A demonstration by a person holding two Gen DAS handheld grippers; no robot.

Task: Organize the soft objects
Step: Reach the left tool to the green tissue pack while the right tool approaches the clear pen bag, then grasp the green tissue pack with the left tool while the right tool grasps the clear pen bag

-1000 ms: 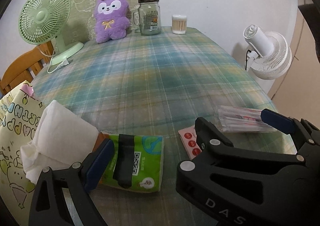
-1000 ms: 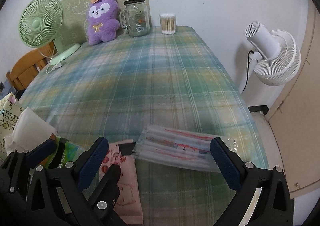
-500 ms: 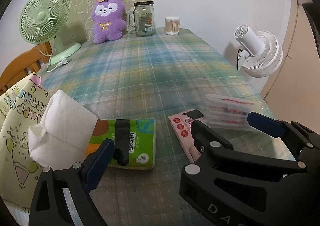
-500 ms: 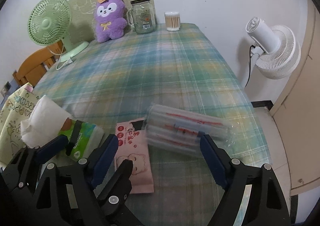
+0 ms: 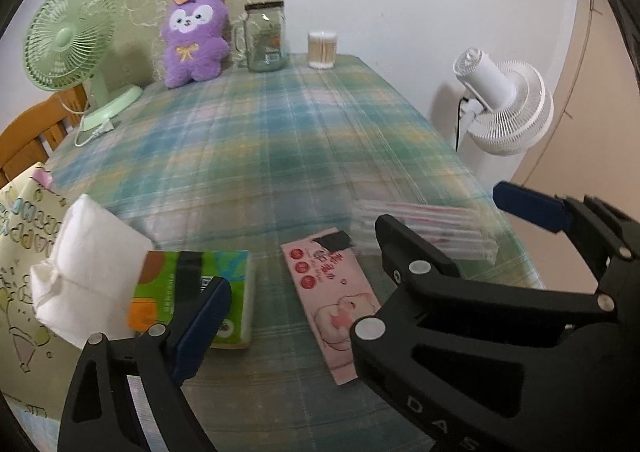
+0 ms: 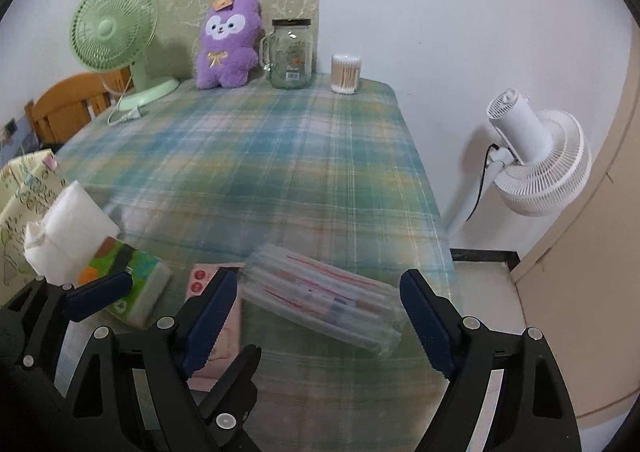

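Compared with a second ago, the left wrist view is showing more of the table: the green tissue pack [image 5: 192, 292] now lies ahead of the left finger rather than against it, and the whole pink tissue packet [image 5: 332, 300] is showing. In the right wrist view the clear sleeve of packets [image 6: 320, 296] is sitting lower and closer between the fingers, and the pads stand narrower around it than a second ago.

The right gripper [image 6: 316, 316] is straddling that sleeve with its jaws wide apart; they closed in somewhat earlier in the second. The left pad is sitting just beside the sleeve's left end and the right pad is standing a little clear of the other end, so nothing is being pressed. The left gripper [image 5: 360, 264] is also standing wide open over the pink packet, gripping nothing; the right gripper's black frame is crossing in front of its view.

A white folded tissue bundle [image 5: 84, 268] is lying against the green pack's left end, beside a printed yellow bag [image 5: 16, 252]. At the far edge of the plaid tablecloth [image 6: 256, 156] a green desk fan [image 6: 116, 36], a purple plush toy [image 6: 228, 44], a glass mug jar [image 6: 290, 52] and a cotton swab tub [image 6: 346, 72] are standing in a row. A white floor fan [image 6: 536, 164] is standing off the table to the right.
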